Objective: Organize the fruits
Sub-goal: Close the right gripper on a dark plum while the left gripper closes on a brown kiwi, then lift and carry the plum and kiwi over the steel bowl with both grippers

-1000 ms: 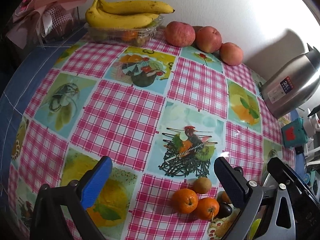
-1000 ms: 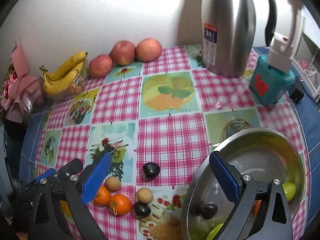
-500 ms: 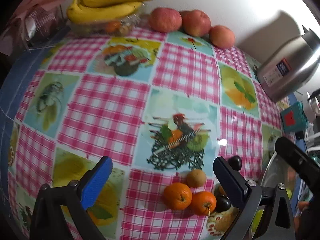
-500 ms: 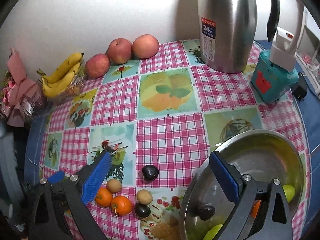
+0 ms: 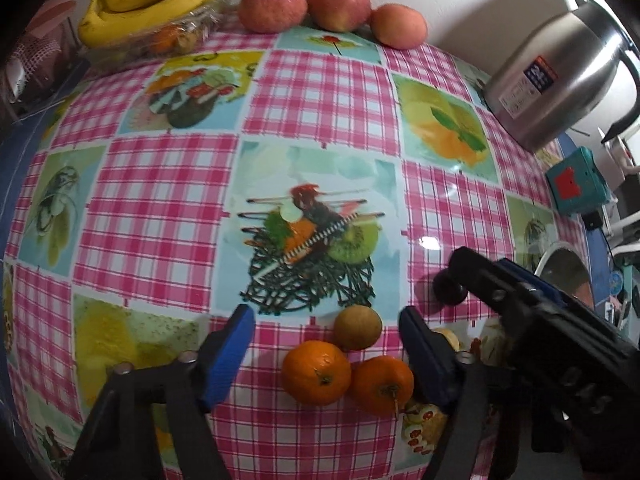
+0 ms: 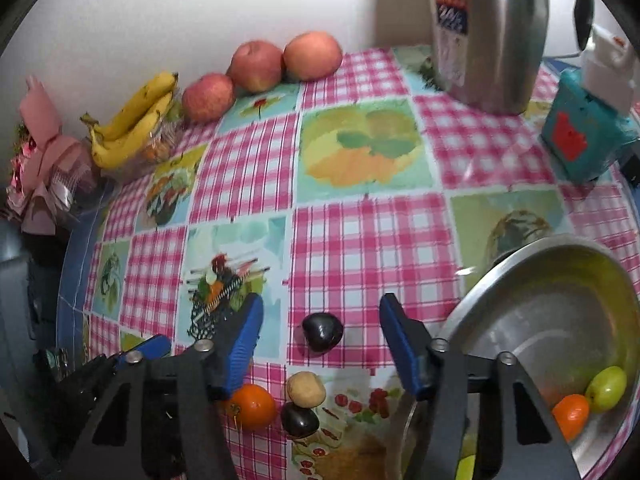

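Bare checked tablecloth (image 6: 372,240) mid-table; small fruit cluster (image 5: 348,360) and steel bowl (image 6: 520,272) crowding the near edge.

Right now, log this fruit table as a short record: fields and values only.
surface: checked tablecloth
left tongs: jaws just been closing, nothing gripped; two oranges and a brown fruit lie between them
right tongs: jaws just been closing, nothing gripped; dark fruit between them
bowl: metal, holds a green fruit and an orange one
back wall: bananas, three apples
kettle: upright, behind bowl
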Demonstrator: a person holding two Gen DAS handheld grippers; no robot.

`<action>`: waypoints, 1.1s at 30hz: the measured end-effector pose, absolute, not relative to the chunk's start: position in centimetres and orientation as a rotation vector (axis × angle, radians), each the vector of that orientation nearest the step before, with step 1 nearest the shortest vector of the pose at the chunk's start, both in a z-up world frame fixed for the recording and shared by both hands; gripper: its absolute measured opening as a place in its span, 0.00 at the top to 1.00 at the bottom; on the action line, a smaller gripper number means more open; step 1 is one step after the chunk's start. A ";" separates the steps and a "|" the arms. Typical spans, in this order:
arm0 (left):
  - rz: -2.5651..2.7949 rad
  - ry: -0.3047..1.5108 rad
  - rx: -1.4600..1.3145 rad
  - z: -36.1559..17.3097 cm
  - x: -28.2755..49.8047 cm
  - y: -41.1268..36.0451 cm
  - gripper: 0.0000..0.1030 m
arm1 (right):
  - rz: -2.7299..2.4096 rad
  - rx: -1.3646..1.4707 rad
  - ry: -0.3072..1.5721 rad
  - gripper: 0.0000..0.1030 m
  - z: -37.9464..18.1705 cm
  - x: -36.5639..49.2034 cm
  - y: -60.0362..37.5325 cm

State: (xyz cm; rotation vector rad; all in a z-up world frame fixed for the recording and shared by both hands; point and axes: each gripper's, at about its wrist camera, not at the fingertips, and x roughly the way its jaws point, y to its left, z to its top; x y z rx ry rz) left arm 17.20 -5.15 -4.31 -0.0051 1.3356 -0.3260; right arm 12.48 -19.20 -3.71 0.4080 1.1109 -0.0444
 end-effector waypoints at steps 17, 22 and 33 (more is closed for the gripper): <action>-0.345 1.351 -0.028 -5.1 17.2 -5.4 0.72 | -0.034 0.445 1.184 0.66 -6.6 12.8 -18.7; -0.340 1.347 -0.049 -4.8 17.2 -4.8 0.72 | -0.035 0.441 1.183 0.73 -6.4 12.7 -18.7; -0.309 1.276 -0.094 -2.3 17.0 -3.2 0.72 | -0.020 0.464 1.131 0.74 -3.9 12.1 -18.9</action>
